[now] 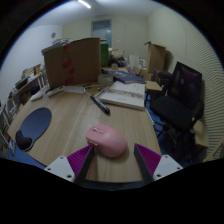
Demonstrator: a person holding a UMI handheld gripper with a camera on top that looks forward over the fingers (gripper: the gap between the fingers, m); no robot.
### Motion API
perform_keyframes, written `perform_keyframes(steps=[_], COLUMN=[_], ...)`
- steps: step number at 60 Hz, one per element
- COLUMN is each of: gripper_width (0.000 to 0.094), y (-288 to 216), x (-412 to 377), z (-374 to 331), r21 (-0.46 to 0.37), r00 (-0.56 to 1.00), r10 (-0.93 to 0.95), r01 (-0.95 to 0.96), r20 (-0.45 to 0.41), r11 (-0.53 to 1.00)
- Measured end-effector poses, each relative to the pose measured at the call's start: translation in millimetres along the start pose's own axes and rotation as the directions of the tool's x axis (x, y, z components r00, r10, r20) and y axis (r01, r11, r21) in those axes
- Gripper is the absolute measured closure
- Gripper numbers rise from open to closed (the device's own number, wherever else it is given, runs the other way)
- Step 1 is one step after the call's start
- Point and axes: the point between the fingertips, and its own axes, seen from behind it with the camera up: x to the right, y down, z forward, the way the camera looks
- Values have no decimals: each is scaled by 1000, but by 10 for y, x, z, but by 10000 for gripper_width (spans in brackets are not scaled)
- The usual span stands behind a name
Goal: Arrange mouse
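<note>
Between your gripper's (109, 160) spread fingers, near their tips, the pink mouse (107, 141) rests on the wooden table (70, 115), ungrasped. You appear at the approach step; next, close on it and carry it toward the dark mouse pad (36, 123) at left.
</note>
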Motion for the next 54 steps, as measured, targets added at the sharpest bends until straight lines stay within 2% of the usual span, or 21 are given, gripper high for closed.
perform_keyframes(steps=[9,17,19,20,25,30,42,48,54], gripper_width=[82,86,115,76,396,444,578,597,598], y=[-185,-345,-367,-371,-395,-377,-447,-1007,-1652], x=[5,4,-2,-7,-13,-7,-42,-189,-783], z=[230,430,451,458,503,484,394,-6,-424], r21=[2,28,30,29,42,51,-10,108,223], r00=[999,999,999,999,1000,999,982,975,978], r10=[-30,-24,-23,-21,-8,12,159,168,180], r01=[30,23,22,20,8,-10,-160,-154,-153], r20=[38,31,29,28,-2,-40,-100,-143,-102], r11=[1000,999,999,999,999,999,987,982,963])
